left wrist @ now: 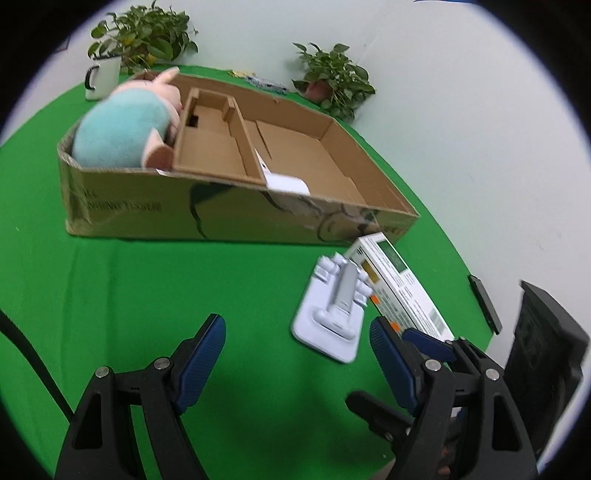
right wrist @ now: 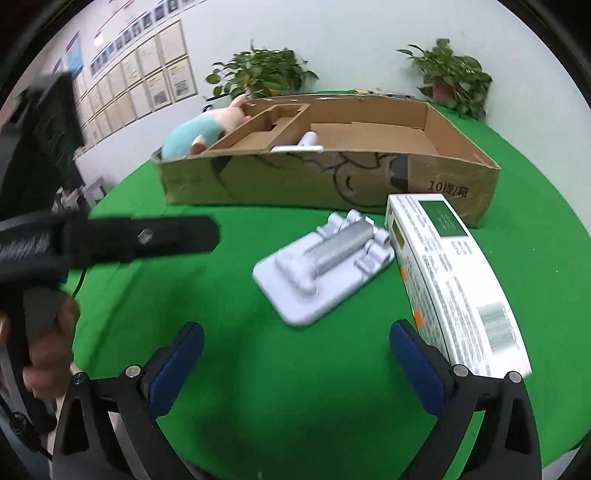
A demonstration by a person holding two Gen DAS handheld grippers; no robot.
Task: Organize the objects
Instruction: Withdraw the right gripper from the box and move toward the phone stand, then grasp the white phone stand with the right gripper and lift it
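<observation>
A folded white phone stand (left wrist: 328, 317) (right wrist: 321, 266) lies flat on the green tablecloth. A white carton with a green label (left wrist: 399, 288) (right wrist: 454, 280) lies just to its right. Behind both stands a long open cardboard box (left wrist: 236, 218) (right wrist: 332, 177). It holds a blue and pink plush toy (left wrist: 122, 129) (right wrist: 199, 131) at its left end and a white object (left wrist: 284, 182) (right wrist: 299, 147) near the front wall. My left gripper (left wrist: 295, 332) is open, short of the stand, with nothing between its fingers. My right gripper (right wrist: 297, 332) is open wide just before the stand, its right finger beside the carton.
Two potted plants (left wrist: 332, 77) (left wrist: 144, 33) and a white enamel mug (left wrist: 101, 75) stand at the table's far edge. A person's hand (right wrist: 48, 332) holds the left gripper's handle at the left of the right wrist view. A dark flat object (left wrist: 484, 302) lies at the table's right edge.
</observation>
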